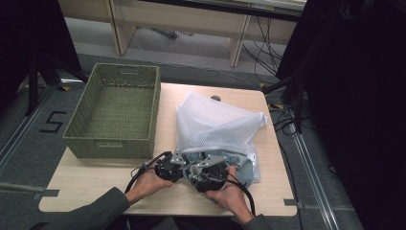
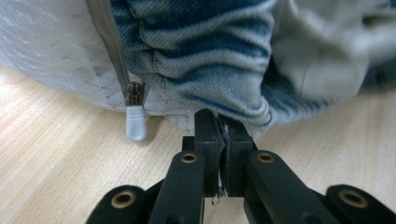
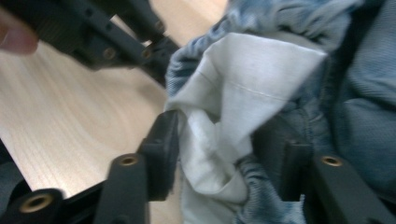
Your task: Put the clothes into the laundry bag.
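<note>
At the table's near edge, left gripper (image 2: 223, 140) clamps the mesh bag's (image 1: 210, 120) lip while right gripper (image 3: 219, 154), jaws parted, straddles jeans (image 3: 355, 93) lying just ahead inside.

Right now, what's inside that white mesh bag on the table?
Blue denim, probably jeans, bulges out of the mesh bag's open end, with a white lining showing. The left gripper pinches the bag's edge. The mesh hides whatever lies deeper in.
</note>
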Action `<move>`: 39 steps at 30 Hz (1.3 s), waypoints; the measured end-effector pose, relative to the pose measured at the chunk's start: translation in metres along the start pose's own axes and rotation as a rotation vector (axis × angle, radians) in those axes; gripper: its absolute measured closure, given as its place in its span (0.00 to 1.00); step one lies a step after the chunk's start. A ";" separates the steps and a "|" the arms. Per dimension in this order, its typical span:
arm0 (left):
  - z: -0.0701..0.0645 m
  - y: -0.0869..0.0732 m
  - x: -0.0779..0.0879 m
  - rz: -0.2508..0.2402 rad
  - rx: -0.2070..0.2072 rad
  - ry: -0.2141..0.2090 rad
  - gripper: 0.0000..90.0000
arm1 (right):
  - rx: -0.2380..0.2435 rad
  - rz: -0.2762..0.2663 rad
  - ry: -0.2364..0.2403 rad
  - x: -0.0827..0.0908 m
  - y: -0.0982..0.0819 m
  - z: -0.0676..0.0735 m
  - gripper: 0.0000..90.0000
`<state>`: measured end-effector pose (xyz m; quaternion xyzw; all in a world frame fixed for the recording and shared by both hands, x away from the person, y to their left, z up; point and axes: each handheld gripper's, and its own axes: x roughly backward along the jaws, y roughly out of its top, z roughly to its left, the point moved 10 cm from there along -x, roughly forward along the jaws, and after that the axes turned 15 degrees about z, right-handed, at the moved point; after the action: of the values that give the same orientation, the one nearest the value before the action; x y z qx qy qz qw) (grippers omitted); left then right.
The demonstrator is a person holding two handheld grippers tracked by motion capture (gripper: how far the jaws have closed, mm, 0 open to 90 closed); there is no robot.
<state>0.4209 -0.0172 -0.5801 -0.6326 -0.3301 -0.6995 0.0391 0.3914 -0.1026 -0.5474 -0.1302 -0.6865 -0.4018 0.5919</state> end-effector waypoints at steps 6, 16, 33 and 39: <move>0.000 0.002 0.000 -0.021 0.007 0.003 0.96 | 0.089 0.055 -0.078 -0.013 -0.009 0.003 0.49; 0.000 0.001 0.000 -0.013 -0.016 0.007 0.97 | 0.276 0.075 -0.263 -0.026 -0.005 -0.003 0.68; -0.009 -0.006 0.003 0.020 -0.083 0.017 0.97 | -0.008 -0.139 -0.223 -0.014 0.075 -0.073 0.91; -0.010 -0.004 0.002 -0.004 -0.047 0.010 0.96 | -0.033 -0.134 -0.055 0.002 0.066 -0.053 0.63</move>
<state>0.4101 -0.0181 -0.5798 -0.6294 -0.3145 -0.7102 0.0243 0.4717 -0.0980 -0.5204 -0.1046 -0.7029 -0.4483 0.5422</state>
